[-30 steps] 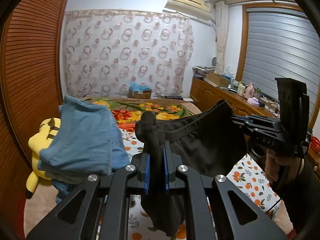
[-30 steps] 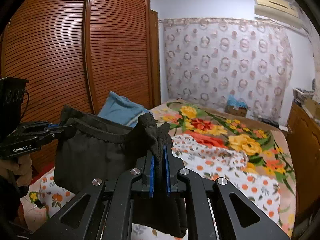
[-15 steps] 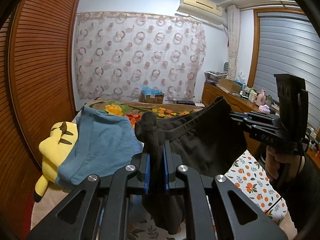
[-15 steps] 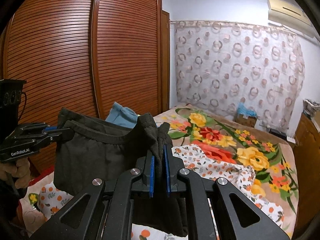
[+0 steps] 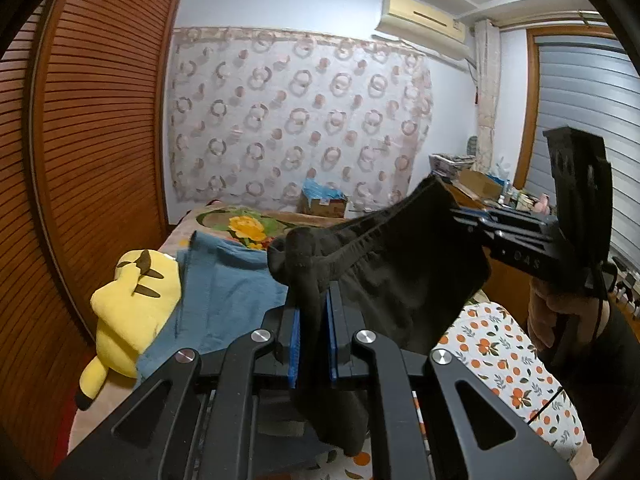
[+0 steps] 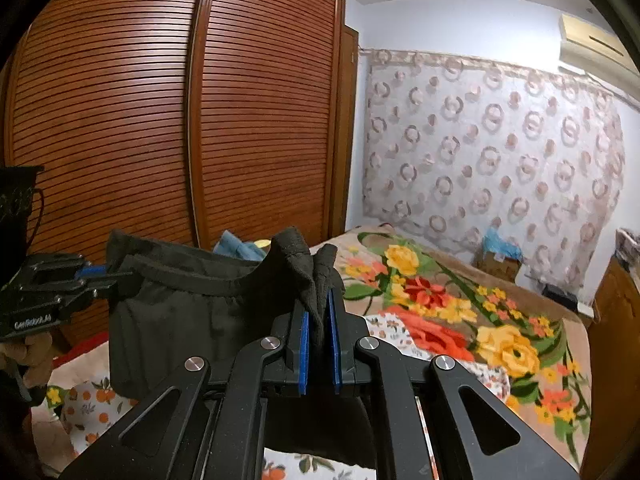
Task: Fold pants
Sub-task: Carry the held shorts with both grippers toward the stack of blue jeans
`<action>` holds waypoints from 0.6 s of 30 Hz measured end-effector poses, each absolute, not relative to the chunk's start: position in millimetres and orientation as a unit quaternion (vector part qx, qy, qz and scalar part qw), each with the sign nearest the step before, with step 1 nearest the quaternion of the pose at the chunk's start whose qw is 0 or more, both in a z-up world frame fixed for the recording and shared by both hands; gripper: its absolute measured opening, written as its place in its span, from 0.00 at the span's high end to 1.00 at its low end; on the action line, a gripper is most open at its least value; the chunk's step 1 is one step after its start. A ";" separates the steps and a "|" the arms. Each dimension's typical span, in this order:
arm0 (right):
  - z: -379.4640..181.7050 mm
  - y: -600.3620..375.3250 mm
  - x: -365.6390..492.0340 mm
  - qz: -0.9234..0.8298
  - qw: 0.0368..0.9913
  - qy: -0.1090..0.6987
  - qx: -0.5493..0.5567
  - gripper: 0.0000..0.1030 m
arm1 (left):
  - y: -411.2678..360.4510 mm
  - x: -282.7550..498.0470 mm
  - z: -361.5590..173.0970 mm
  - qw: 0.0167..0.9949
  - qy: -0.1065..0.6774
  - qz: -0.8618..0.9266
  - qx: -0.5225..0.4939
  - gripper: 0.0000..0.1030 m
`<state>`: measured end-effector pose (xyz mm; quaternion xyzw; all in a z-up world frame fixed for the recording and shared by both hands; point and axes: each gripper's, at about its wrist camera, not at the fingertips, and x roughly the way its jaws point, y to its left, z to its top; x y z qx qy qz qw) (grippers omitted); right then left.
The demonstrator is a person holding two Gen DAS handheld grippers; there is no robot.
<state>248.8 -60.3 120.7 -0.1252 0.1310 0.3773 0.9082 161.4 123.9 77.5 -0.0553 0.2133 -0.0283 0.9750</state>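
Observation:
Black pants (image 5: 408,280) hang in the air above the bed, stretched by the waistband between my two grippers. My left gripper (image 5: 313,304) is shut on one end of the waistband. My right gripper (image 6: 318,308) is shut on the other end; it also shows in the left wrist view (image 5: 460,216). The pants (image 6: 176,312) sag between them, and the left gripper shows at the left edge of the right wrist view (image 6: 100,272). The legs hang below, mostly hidden by the gripper bodies.
A bed with an orange-print sheet (image 5: 504,360) and a floral blanket (image 6: 460,320) lies below. Blue folded clothes (image 5: 224,300) and a yellow plush toy (image 5: 132,312) sit at the bed's left side by the wooden wardrobe (image 6: 160,120). A dresser (image 5: 480,188) stands right.
Both grippers have risen with the pants and tilted upward; the bed and blue clothes sit lower in both views. The grips are unchanged.

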 end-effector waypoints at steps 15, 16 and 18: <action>113.6 -8.6 299.1 0.420 0.884 0.113 -0.174 0.92 | 148.2 158.1 57.9 0.973 0.213 0.025 -0.086 0.88; 114.9 -3.8 303.8 0.422 0.882 0.113 -0.176 0.92 | 149.2 158.3 56.2 0.973 0.214 0.028 -0.088 0.88; 114.1 2.6 311.0 0.429 0.877 0.112 -0.182 0.92 | 148.4 161.2 52.5 0.971 0.220 0.040 -0.091 0.88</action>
